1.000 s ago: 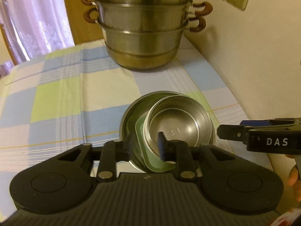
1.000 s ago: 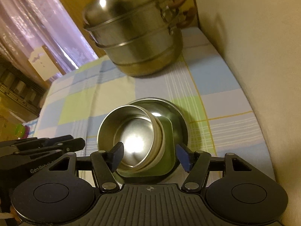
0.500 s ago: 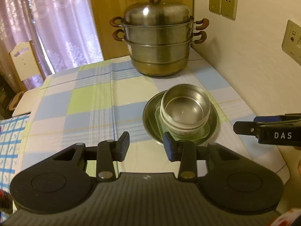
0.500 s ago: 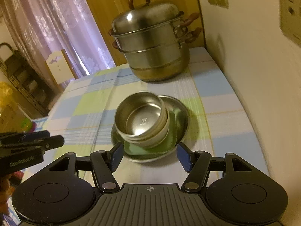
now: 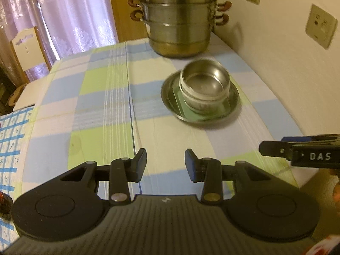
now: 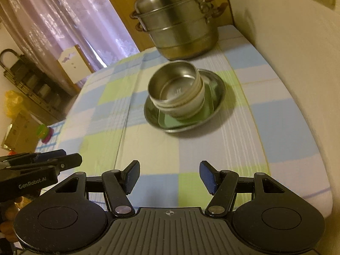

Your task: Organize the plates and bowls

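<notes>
Now both of your grippers hang with nothing in them: the left gripper (image 5: pixel 165 163) and the right gripper (image 6: pixel 169 177) each have their jaws spread apart, well short of the stack and over the near part of the bench (image 5: pixel 102 106). The stack sits just in front of the steamer pot (image 5: pixel 179 21): a steel bowl (image 5: pixel 205 79) nested in a pale bowl (image 6: pixel 191 104), both on a green square plate (image 6: pixel 167 120), which rests inside a round steel plate (image 6: pixel 218 89). Judging by that, the stacking looks done or nearly so, and your next move is probably only to check that the pile sits level. The steel is smooth, shiny and likely slippery; the bowls are round and deep, and the checked cloth beneath looks soft.
</notes>
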{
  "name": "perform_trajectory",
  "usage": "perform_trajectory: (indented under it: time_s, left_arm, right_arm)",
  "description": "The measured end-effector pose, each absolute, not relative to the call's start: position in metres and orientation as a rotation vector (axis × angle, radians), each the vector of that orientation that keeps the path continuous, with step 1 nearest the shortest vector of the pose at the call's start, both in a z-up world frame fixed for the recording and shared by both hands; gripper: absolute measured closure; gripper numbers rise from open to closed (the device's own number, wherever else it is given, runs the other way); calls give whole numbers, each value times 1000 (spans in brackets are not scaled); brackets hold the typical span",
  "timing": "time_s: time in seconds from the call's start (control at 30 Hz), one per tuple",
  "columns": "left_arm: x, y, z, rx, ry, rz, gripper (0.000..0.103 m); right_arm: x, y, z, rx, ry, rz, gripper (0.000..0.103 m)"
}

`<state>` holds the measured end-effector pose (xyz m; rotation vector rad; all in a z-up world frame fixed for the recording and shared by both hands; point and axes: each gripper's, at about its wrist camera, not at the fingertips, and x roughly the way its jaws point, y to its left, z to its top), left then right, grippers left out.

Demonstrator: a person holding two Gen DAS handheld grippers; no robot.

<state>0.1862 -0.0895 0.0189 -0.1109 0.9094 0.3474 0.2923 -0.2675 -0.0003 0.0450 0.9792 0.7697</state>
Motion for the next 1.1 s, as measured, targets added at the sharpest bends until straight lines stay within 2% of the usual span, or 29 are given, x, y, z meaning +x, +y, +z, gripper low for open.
perform_trajectory:
  time_s: [0.47,1.1]
  left_arm:
    - [107,-64,3,-114,977,230,66]
    - [12,-26,9,-127,954,142,66]
  right_arm:
    - [199,-244,-14,55,1017,652,41]
    - [88,-195,-14,16,996,629,41]
